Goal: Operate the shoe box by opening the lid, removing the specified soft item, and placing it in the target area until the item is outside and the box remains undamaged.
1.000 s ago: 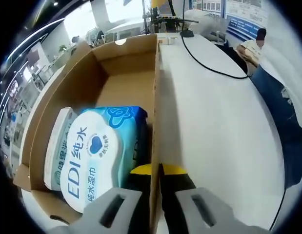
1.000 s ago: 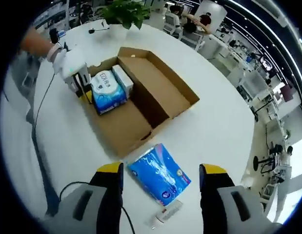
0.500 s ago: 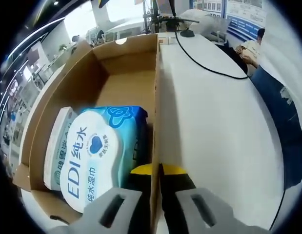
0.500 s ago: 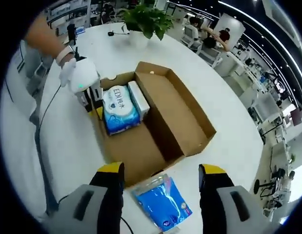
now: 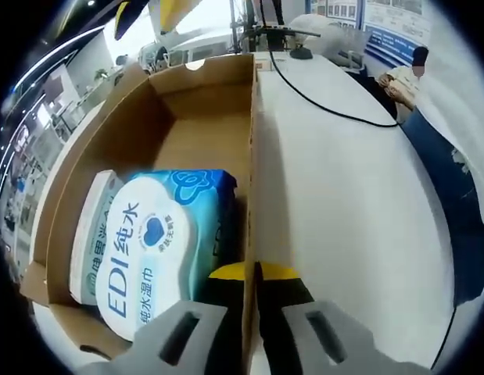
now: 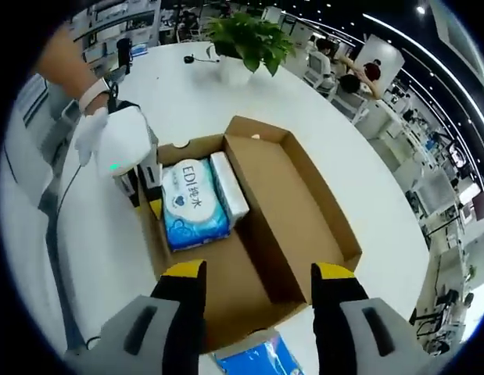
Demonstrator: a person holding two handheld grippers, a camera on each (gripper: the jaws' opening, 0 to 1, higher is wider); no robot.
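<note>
A plain brown corrugated-cardboard shoe box [image 6: 292,215] sits open on a smooth white round worktop [image 6: 202,101], its hinged lid [image 6: 300,211] folded flat beside the tray. Two soft packs lie side by side at one end of the tray: a glossy blue-and-white wet-wipe pack [image 5: 159,250] with an oval white flap printed "EDI" and Chinese characters, and just beside it a slimmer white pack [image 5: 89,234] with green lettering too small to read. A third item, a shiny blue plastic packet [image 6: 253,361], lies on the worktop outside the box, near its front edge. The left tool [image 5: 245,293] is clamped on the box's thin side wall, one yellow-tipped jaw on each face. The right tool [image 6: 253,293] hovers above the box with jaws spread wide, holding nothing. One leafy green potted plant [image 6: 245,43] stands beyond.
</note>
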